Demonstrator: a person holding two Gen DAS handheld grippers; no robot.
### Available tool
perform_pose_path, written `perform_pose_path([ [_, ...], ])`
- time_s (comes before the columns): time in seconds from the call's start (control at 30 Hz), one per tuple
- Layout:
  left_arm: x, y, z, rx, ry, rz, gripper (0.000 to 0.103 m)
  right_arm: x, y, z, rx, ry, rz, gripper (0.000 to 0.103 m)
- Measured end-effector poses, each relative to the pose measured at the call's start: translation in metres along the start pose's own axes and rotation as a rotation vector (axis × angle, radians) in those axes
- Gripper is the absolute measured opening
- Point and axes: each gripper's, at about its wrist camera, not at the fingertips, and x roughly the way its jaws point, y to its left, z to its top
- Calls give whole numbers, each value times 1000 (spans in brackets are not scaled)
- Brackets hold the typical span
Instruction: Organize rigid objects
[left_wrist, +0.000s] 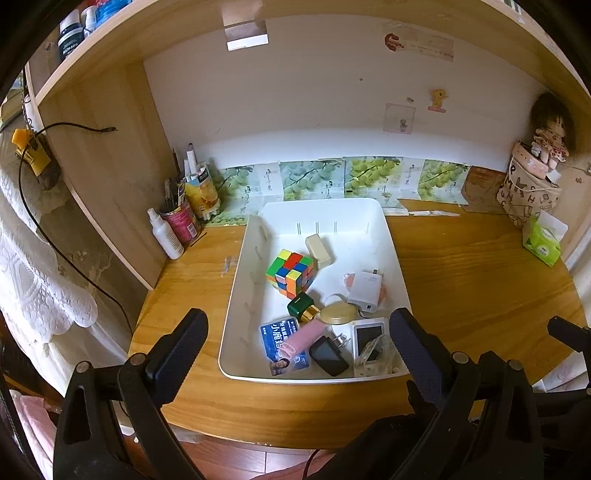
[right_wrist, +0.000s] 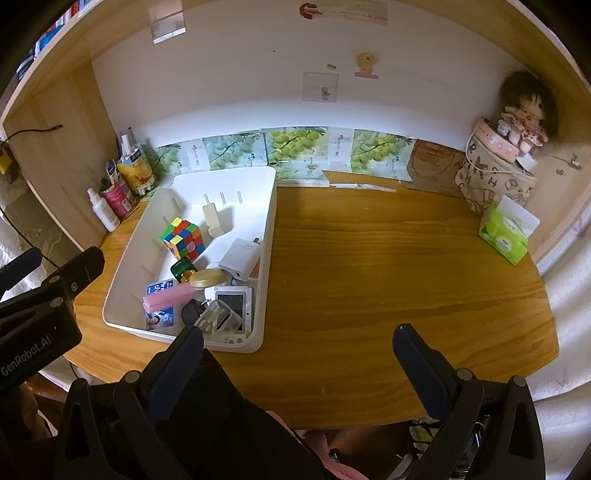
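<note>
Both claws spread wide, empty, held at the near edge of the wooden worktop (right_wrist: 388, 258): left claw (left_wrist: 299, 343) just short of the white tray (left_wrist: 321, 210), right claw (right_wrist: 299, 350) over bare wood to the tray's right. Inside the tray, well apart from either claw: Rubik's cube (left_wrist: 290, 272) mid-left, cream block (left_wrist: 320, 250) just beyond it, white charger (left_wrist: 365, 291) to the right. Crowded at the near end: green-capped bottle (left_wrist: 303, 307), gold lid (left_wrist: 337, 313), pink case (left_wrist: 301, 339), black adapter (left_wrist: 328, 356), blue card (left_wrist: 275, 341). Far right: green tissue pack (right_wrist: 504, 232), doll (right_wrist: 524, 114) on a fabric bag.
</note>
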Motion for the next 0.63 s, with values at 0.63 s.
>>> perform_pose_path([
  [0.63,10,0,4,3,6,-5,99,9,4,3,-6,24,7,103],
])
